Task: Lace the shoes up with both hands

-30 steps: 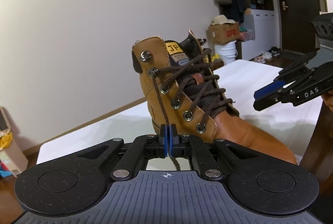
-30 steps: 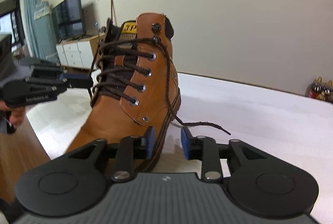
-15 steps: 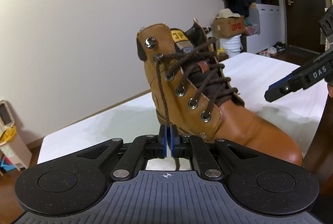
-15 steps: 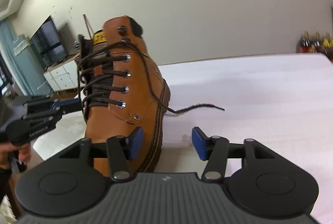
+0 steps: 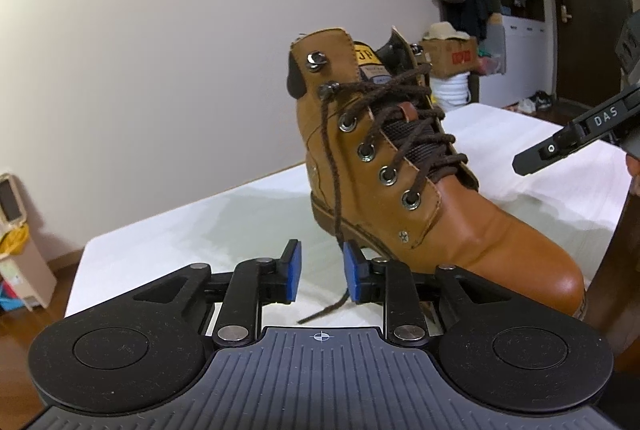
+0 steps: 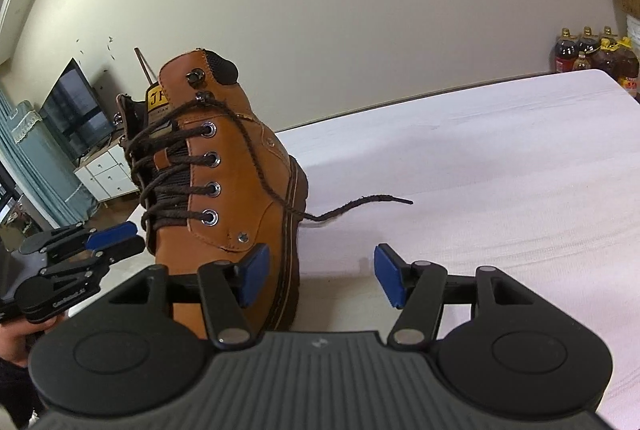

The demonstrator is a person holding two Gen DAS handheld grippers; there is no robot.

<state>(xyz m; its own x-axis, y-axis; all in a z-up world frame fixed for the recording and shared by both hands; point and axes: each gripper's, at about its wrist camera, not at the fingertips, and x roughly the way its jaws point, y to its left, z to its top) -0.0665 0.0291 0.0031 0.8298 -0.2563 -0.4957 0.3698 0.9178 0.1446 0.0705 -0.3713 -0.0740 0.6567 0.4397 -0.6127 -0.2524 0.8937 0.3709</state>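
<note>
A tan lace-up boot (image 5: 384, 198) (image 6: 236, 190) stands on the white table (image 5: 160, 230) (image 6: 500, 170). Dark brown lace runs through its eyelets and over a hook near the top. In the left wrist view one loose lace end (image 5: 336, 198) hangs from the hook and passes between the jaws of my left gripper (image 5: 322, 272) (image 6: 116, 242). Those jaws are opening, and the pads do not press the lace. The other lace end (image 6: 360, 204) lies on the table. My right gripper (image 6: 322, 276) (image 5: 560, 146) stands beside the boot's sole, its jaws opening wide and holding nothing.
Bottles (image 6: 592, 50) stand beyond the table's far right corner. A television (image 6: 76, 106) and white drawers lie past the boot. A cardboard box (image 5: 452, 58), shelves and a dark door (image 5: 580, 10) are behind. A bin (image 5: 16, 230) sits on the floor at left.
My left gripper was shut on the hanging lace and has now parted, so the lace hangs loose. My right gripper opened wider and rolled, tilting its view.
</note>
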